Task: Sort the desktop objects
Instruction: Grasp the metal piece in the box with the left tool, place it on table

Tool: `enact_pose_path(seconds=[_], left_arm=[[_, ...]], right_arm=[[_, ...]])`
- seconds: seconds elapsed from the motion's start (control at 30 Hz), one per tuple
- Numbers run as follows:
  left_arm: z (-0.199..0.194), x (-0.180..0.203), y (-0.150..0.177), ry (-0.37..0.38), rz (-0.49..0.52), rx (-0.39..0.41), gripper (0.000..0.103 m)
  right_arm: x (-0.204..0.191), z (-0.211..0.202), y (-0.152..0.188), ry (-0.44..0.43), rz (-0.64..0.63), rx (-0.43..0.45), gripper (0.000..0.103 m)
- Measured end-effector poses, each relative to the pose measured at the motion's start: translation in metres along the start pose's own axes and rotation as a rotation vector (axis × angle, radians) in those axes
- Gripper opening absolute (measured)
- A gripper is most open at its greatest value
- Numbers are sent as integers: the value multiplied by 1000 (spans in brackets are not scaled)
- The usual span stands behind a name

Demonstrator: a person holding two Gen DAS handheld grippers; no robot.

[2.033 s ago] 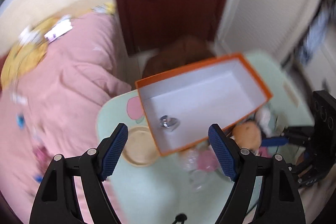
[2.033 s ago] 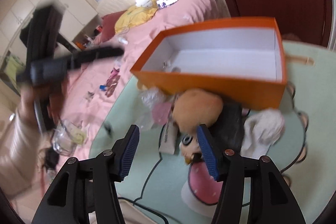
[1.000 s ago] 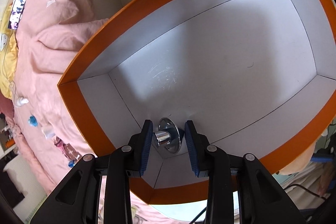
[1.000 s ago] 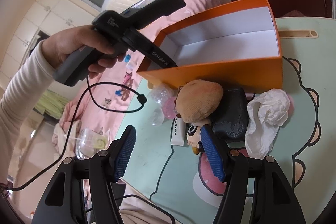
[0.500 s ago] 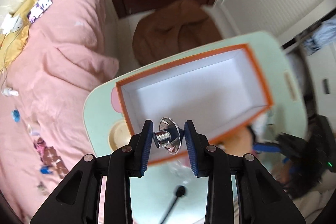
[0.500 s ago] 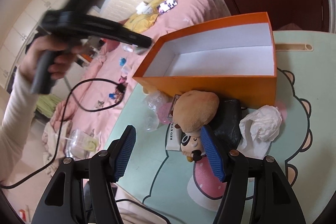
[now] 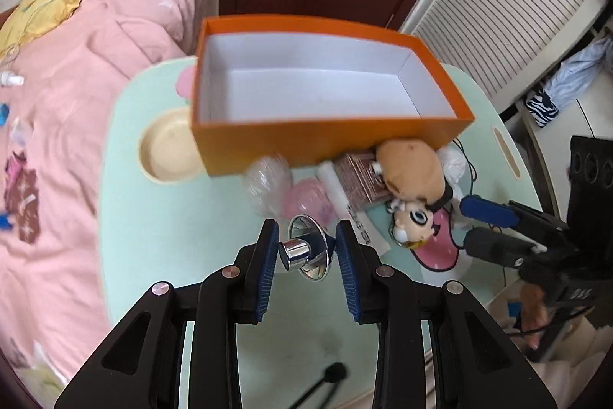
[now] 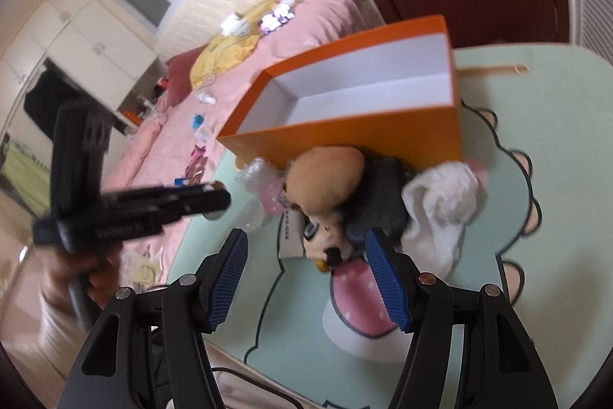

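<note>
Chrome knob point(image 7: 304, 252) pinched in my left gripper point(image 7: 306, 252), nearly closed; my right gripper point(image 8: 306, 267) gapes half-wide, empty

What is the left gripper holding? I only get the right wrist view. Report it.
Observer: The left gripper is shut on a shiny metal knob, held above the table.
Operator: Check the whole box floor.
Observer: The box is bare inside, corner to corner.
Operator: Tell me what sits at the box's end nearest the bed.
Observer: A round beige dish, right by that end.
</note>
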State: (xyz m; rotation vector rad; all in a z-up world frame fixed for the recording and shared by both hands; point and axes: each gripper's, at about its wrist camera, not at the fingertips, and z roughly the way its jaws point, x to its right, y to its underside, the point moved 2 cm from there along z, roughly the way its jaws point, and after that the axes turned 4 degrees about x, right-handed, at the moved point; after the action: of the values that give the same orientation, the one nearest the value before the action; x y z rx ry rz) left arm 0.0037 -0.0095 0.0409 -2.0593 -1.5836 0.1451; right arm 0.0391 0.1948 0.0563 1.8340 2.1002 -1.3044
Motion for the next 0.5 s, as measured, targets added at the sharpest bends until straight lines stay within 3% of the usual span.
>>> enact_pose_path(seconds=[0.13, 0.33, 0.4, 0.47, 0.5], left_arm=[[13, 14, 13, -64, 58, 63, 33], [28, 25, 16, -84, 84, 141, 34], [33, 25, 18, -98, 76, 161, 41], [29, 24, 19, -116, 73, 197, 59], [22, 23, 21, -122, 72, 219, 64]], right_arm=[[-1, -7, 4, 28, 6, 6, 64], [-6, -18, 2, 70, -19, 36, 64], [-9, -20, 3, 80, -28, 41, 64], [-11, -21, 4, 86, -37, 45, 64], [-12, -22, 5, 89, -41, 47, 64]])
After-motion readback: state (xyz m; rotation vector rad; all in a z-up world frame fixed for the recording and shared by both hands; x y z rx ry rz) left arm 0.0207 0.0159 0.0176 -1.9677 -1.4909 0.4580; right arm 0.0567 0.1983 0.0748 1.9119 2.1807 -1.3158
